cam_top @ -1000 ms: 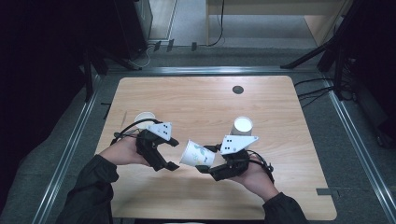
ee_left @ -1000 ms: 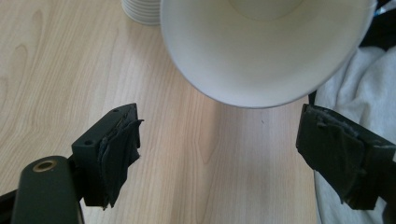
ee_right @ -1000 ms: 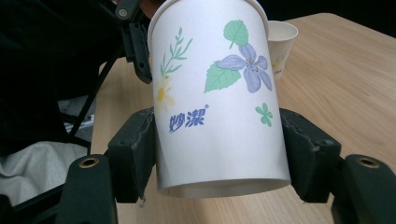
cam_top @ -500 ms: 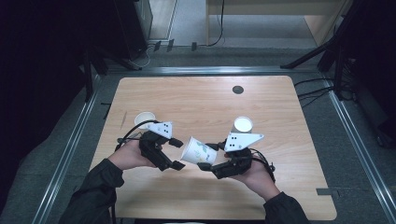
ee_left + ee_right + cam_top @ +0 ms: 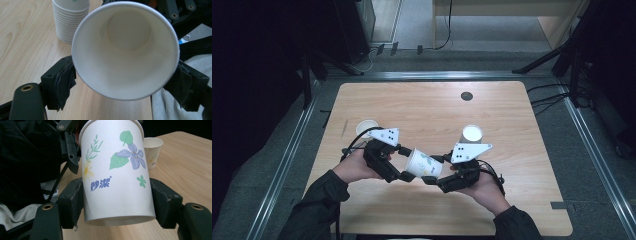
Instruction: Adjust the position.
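At the far left of the tabletop, a lone cup stands upright and well clear of my hands, which leaves room to work. Next comes my left gripper, reaching in level because the paper cup lies on its side in the air, with its open mouth facing that hand. Its fingers have just been closing with the cup between them. They now sit wide apart against opposite sides of the rim, the broadest part and the only one that hand can reach. The cup hangs above the tabletop between my two hands, near the front edge. To its right, my right gripper has its fingers clamped on the printed wall near the base. That narrow end gives a firm hold and leaves the rim free for the other hand. Held at both ends like this, the cup looks to me like a hand-over from right to left. Farther right and behind, the stack of cups waits apart from my hands.
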{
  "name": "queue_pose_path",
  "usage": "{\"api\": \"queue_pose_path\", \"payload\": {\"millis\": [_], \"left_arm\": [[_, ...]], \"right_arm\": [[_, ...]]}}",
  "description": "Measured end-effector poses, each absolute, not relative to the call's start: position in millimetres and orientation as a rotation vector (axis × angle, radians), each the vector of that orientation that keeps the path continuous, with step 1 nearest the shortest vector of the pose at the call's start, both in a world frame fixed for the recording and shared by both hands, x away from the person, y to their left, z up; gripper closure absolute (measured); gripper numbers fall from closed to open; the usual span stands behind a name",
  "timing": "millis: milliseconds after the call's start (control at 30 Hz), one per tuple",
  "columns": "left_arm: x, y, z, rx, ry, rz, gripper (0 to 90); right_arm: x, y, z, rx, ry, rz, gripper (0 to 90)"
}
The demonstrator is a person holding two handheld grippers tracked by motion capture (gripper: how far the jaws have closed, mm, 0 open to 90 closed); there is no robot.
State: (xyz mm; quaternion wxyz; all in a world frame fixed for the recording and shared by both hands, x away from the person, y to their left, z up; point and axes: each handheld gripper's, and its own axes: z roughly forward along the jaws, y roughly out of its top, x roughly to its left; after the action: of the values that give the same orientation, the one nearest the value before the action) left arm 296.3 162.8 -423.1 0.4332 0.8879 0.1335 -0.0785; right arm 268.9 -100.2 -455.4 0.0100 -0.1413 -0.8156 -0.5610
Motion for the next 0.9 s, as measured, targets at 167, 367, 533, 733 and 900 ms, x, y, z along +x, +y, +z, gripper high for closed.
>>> {"api": "queue_pose_path", "payload": {"millis": [167,367,533,733,900], "left_arm": [[295.8,163.1,-422.2,2.198,0.319,-0.201,19.3],[296.3,165.2,-420.7,2.176,0.314,-0.209,20.6],[297.0,165.4,-421.5,2.18,0.313,-0.219,21.7],[297.3,166.5,-421.6,2.173,0.307,-0.227,23.4],[297.1,167.0,-420.9,2.167,0.304,-0.234,23.7]], "right_arm": [[268.1,-97.7,-456.8,-0.43,-2.535,-1.746,33.2],[269.1,-98.5,-457.1,-0.436,-2.5,-1.759,33.3],[269.2,-98.1,-457.6,-0.432,-2.508,-1.753,33.3],[269.4,-98.7,-457.4,-0.432,-2.504,-1.747,33.5],[269.6,-99.2,-457.3,-0.433,-2.49,-1.748,33.8]]}}
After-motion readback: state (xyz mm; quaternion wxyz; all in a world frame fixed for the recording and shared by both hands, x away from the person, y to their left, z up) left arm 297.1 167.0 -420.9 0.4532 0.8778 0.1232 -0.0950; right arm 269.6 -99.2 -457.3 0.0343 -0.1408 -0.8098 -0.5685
